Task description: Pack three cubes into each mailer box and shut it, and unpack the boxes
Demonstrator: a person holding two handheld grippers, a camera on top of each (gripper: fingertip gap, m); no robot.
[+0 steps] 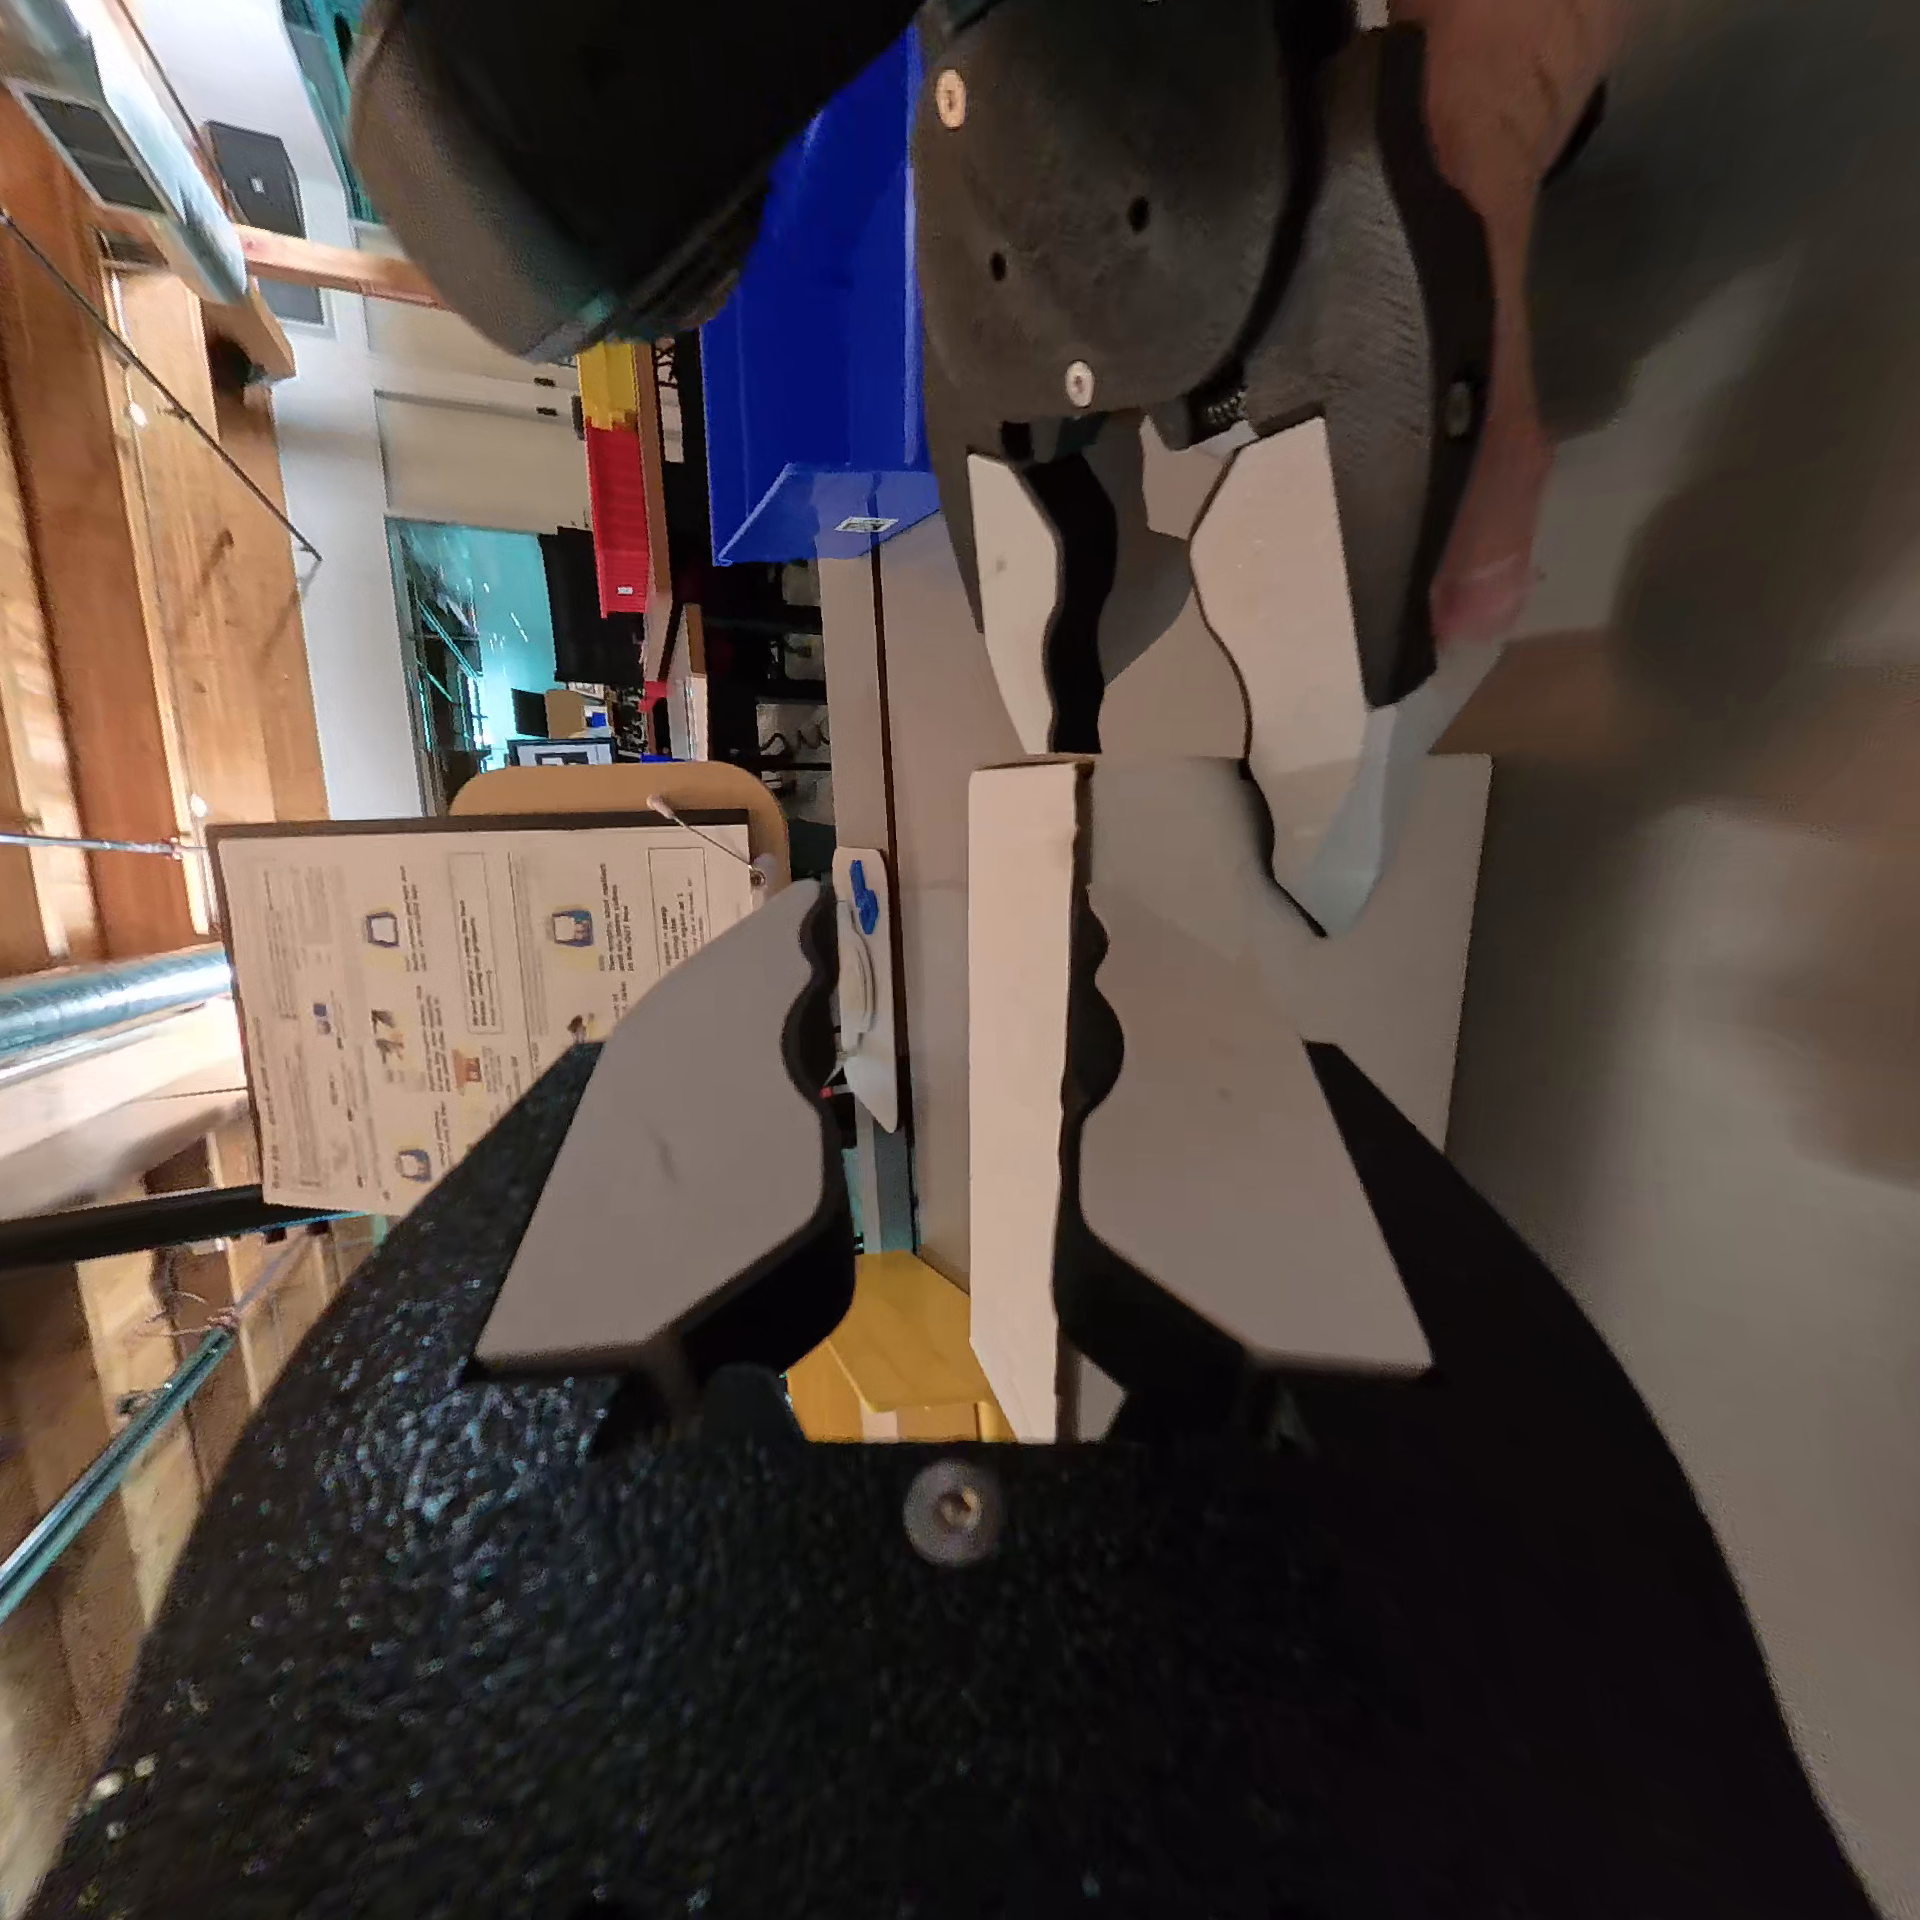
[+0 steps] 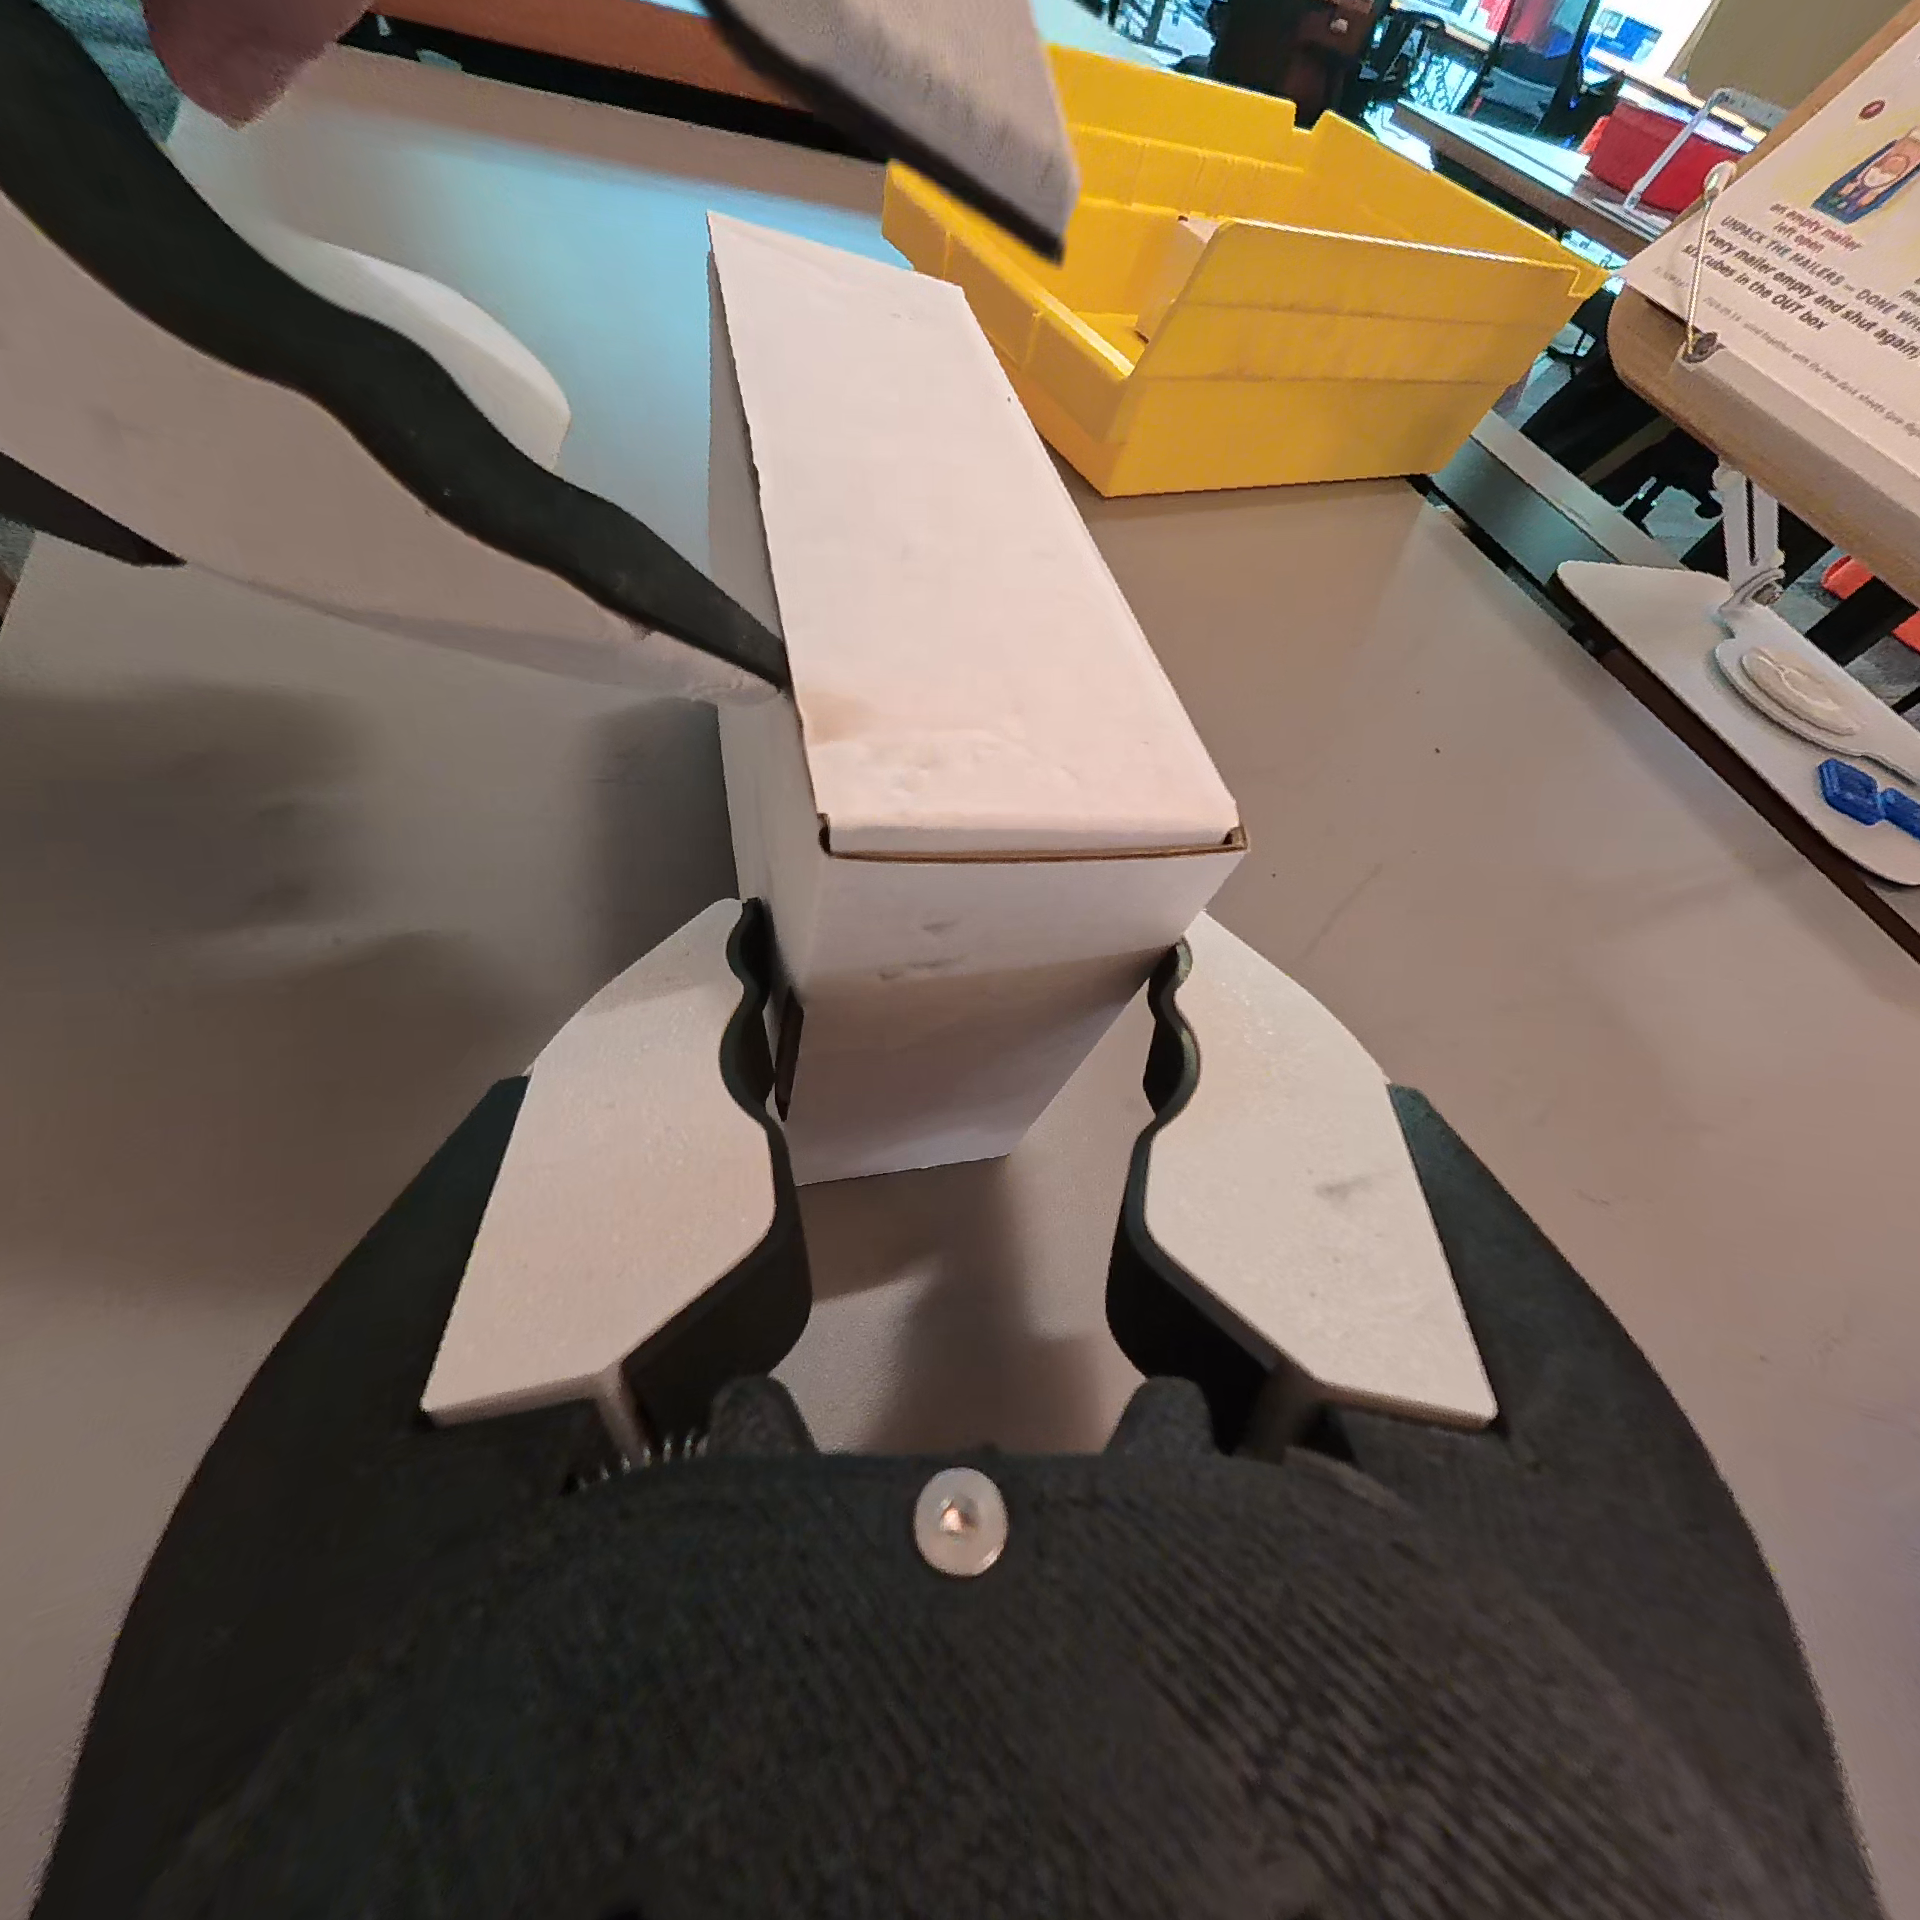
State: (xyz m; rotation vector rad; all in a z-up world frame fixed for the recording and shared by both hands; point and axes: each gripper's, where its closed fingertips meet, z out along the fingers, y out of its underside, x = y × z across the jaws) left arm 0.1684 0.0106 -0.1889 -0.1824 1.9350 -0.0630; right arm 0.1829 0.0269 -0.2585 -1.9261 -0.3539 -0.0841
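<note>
A white mailer box (image 2: 935, 582) lies on the grey table (image 2: 1455, 935) with its lid down. My right gripper (image 2: 961, 977) is shut on the box's near end, one finger on each side. My left gripper (image 2: 909, 452) is open. Its lower finger (image 2: 582, 582) touches the box's left side at the lid seam, and its upper finger hangs above the lid. In the left wrist view the box's edge (image 1: 1023, 1039) stands between my left gripper's (image 1: 951, 914) spread fingers, and the right gripper (image 1: 1174, 810) holds the far end. No cubes show.
A yellow bin (image 2: 1299, 416) stands just beyond the box, also seen in the left wrist view (image 1: 904, 1340). A blue bin (image 1: 821, 312) sits farther off. An instruction sheet on a stand (image 2: 1818, 260) and its white base (image 2: 1766, 707) are at the right.
</note>
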